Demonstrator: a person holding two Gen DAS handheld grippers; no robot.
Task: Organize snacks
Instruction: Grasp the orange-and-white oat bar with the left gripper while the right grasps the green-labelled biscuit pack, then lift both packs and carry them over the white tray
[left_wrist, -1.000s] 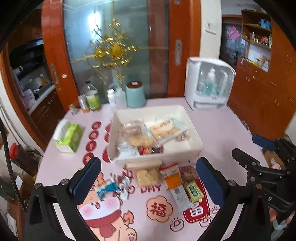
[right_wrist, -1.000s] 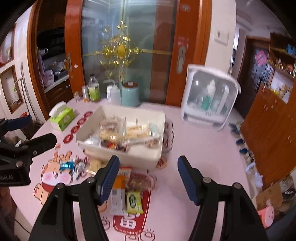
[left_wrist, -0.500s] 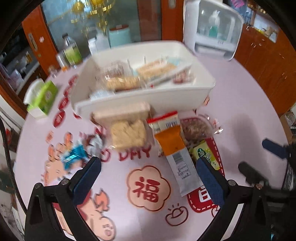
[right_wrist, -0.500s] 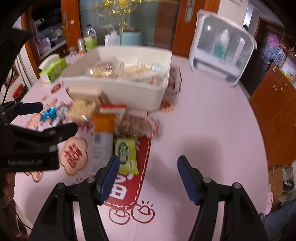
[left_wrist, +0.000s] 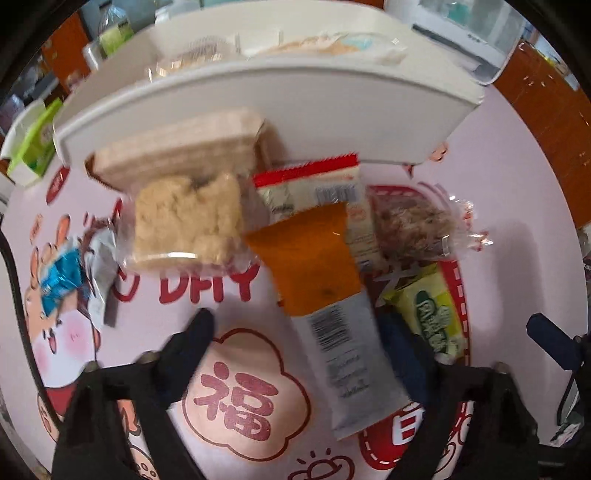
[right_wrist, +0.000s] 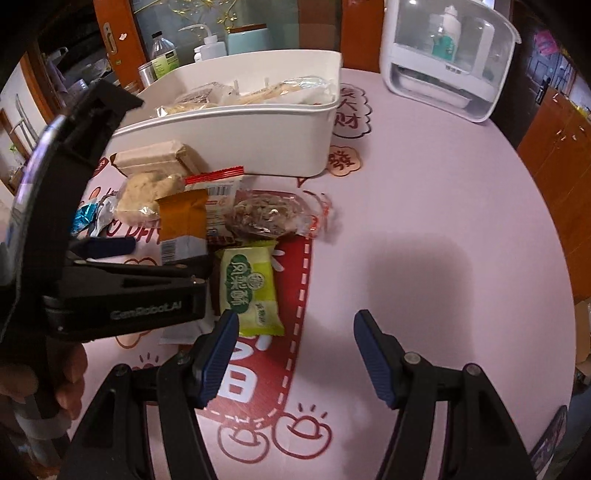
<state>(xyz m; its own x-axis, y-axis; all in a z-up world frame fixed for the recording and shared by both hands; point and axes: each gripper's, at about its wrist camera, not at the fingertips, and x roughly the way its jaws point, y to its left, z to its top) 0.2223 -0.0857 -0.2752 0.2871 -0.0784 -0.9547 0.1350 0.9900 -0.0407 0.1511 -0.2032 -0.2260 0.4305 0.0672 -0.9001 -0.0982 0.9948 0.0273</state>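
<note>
Bare table (right_wrist: 424, 229) right of snacks (right_wrist: 251, 291)

Both wrist views steeply downward, close above table (right_wrist: 424, 229), sharing snack pile (left_wrist: 303, 236)

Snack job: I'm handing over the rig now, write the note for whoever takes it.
Left claw: closing over the orange pack, not gripping it yet.
Right claw: open, empty, above the mat just right of the green pack.
White bin already holds several snacks.
Still loose in front of it: wafer block, rice cake, red-edged pack, dark clear-wrapped cake, blue candy.
Left to do: move these into the bin.
</note>
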